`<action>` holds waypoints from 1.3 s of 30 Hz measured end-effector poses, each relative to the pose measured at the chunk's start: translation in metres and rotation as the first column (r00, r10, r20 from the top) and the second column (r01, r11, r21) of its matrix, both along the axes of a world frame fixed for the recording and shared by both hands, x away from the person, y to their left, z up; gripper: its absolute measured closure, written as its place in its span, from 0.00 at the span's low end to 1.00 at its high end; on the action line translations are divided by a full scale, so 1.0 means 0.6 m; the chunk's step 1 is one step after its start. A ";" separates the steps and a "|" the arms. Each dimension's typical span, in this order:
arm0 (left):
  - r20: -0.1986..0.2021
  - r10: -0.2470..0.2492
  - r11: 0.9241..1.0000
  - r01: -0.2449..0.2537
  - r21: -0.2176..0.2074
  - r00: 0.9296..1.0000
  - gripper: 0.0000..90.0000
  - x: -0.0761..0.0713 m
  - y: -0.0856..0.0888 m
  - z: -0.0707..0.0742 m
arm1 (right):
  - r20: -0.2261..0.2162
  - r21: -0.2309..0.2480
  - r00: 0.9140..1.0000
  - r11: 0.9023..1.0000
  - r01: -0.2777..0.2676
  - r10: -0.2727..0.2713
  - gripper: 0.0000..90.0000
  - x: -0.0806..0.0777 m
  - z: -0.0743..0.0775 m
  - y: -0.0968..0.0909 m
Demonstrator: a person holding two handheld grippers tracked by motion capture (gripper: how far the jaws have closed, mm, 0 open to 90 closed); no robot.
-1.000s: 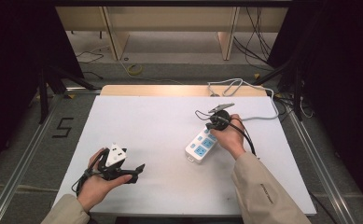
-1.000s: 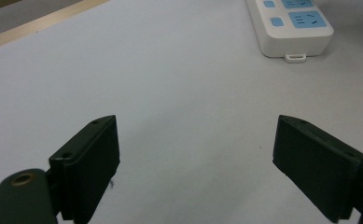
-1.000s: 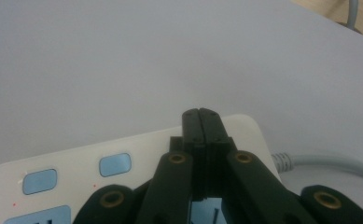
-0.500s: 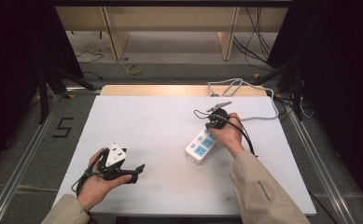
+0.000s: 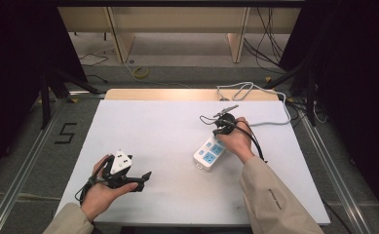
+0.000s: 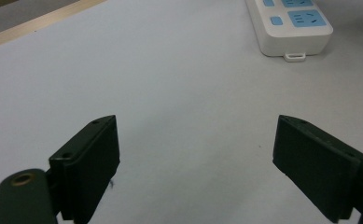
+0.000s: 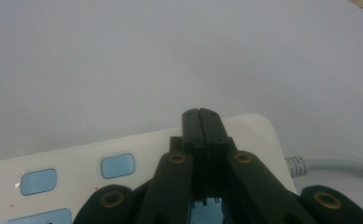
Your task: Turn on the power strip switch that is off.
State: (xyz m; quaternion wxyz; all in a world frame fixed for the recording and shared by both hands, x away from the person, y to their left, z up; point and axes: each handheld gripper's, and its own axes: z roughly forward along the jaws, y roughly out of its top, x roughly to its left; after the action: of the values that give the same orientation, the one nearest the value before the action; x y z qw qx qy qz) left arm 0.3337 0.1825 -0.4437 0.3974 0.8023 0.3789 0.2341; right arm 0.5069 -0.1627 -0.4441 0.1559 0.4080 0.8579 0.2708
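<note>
A white plastic power strip (image 5: pixel 209 153) with rounded corners lies on the white table (image 5: pixel 167 131), right of its middle and angled toward the far right corner. Its face carries pale blue socket panels and small blue rounded-rectangle buttons, and a little hanging loop sticks out of its near end; no brand or lettering can be read on it. A grey-white round cable (image 5: pixel 270 122) leaves its far end and curls in loops at the table's far edge, where a strip of bare light wood (image 5: pixel 177 94) shows. The right gripper (image 7: pixel 202 122) sits above the strip's far end, its two black jaws pressed flat together with nothing between them. The left gripper (image 5: pixel 144 176) rests near the table's near left corner, its matte black rectangular pads standing wide apart over bare tabletop, holding nothing; a white three-cornered plate rides on top of it. On the grey floor left of the table, black tape marks form a "5" (image 5: pixel 66 133).
</note>
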 end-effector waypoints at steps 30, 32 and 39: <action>0.000 -0.009 1.000 0.009 0.006 1.000 0.16 -0.001 -0.004 0.000 | -0.060 -0.042 0.998 0.999 0.028 -0.031 1.00 0.005 0.001 0.011; 0.000 -0.009 1.000 0.009 0.003 1.000 0.16 -0.002 -0.005 0.000 | -0.073 -0.046 0.997 0.999 0.028 -0.032 1.00 0.007 0.002 0.012; -0.001 -0.009 1.000 0.009 0.004 1.000 0.16 -0.001 -0.005 -0.001 | -0.075 -0.030 0.997 0.999 0.033 -0.035 1.00 0.007 0.002 0.009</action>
State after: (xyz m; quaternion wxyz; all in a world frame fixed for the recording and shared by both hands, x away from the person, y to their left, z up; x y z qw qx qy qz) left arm 0.3332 0.1797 -0.4440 0.3969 0.8048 0.3749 0.2327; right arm 0.5113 -0.1572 -0.4432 0.1339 0.4302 0.8599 0.2400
